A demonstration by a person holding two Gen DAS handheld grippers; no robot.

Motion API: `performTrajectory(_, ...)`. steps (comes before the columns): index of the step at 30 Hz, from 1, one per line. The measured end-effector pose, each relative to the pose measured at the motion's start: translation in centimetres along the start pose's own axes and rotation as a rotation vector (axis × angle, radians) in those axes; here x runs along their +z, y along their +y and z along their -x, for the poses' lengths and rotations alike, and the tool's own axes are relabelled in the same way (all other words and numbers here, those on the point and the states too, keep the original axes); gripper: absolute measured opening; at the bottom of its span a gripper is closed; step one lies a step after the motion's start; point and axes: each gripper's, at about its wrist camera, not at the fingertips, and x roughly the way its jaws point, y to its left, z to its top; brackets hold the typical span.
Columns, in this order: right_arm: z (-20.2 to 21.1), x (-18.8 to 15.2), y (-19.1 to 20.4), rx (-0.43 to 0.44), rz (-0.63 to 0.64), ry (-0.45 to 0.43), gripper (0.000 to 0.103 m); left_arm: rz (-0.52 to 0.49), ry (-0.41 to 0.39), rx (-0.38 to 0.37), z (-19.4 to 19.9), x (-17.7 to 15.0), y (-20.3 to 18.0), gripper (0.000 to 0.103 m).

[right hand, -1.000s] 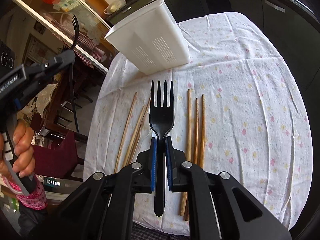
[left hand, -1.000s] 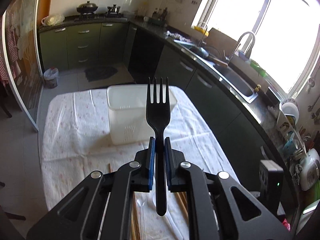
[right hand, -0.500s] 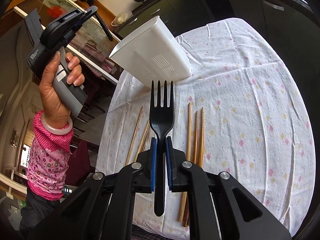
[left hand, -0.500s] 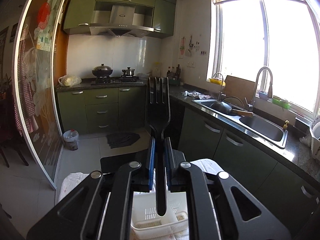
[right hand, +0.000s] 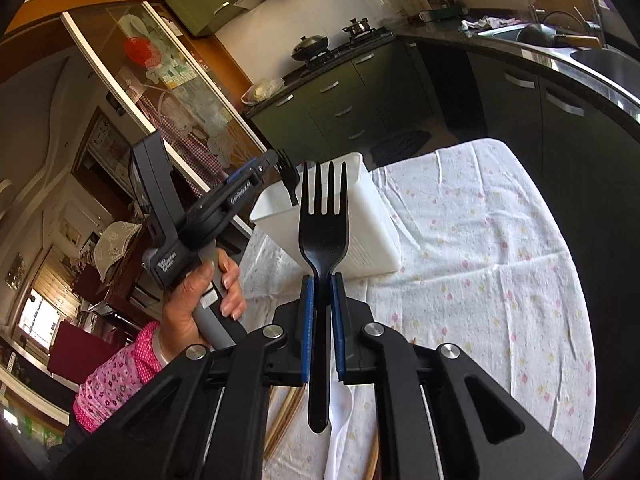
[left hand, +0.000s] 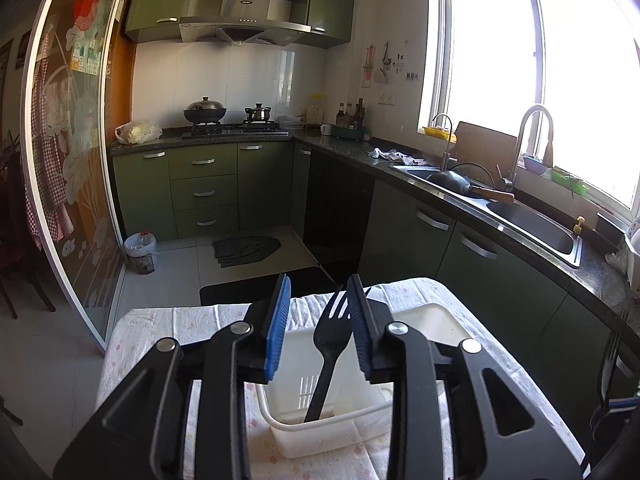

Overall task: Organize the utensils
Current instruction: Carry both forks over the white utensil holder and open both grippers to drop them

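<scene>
My left gripper (left hand: 318, 328) is open above a white plastic utensil basket (left hand: 448, 320). A black plastic fork (left hand: 328, 356) stands tilted inside the basket, leaning near the right pad, no longer clamped. In the right wrist view the left gripper (right hand: 264, 168) hangs over the basket (right hand: 368, 236) with that fork (right hand: 289, 180) poking out of it. My right gripper (right hand: 320, 308) is shut on a second black fork (right hand: 323, 240), tines up, held in front of the basket. Wooden chopsticks (right hand: 284, 416) lie on the cloth below my right gripper.
The table has a white flowered cloth (right hand: 480, 260). Green kitchen cabinets (left hand: 200, 188) stand beyond it, a counter with sink (left hand: 532, 224) runs along the right, and a glass sliding door (left hand: 72, 160) is on the left.
My left gripper has opened and let its fork drop into the basket. My right gripper has lifted and moved toward the basket with its fork.
</scene>
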Motion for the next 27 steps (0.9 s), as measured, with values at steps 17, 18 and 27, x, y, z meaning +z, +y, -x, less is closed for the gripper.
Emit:
performTrajectory(17, -9.8, 9.9, 5.0, -0.206, 0.202, -0.397, 0.01, 0.059, -0.028, -0.053, 7.6, -0.7, 3.5, 0.034)
performTrajectory(18, -10.6, 9.7, 4.7, -0.212, 0.204, -0.384, 0.01, 0.062, -0.019, -0.057, 7.7, -0.9, 3.6, 0.034)
performTrajectory(27, -14.0, 5.4, 2.0, -0.205, 0.202, -0.28, 0.029, 0.063, 0.061, -0.09, 8.2, -2.7, 2.7, 0.036)
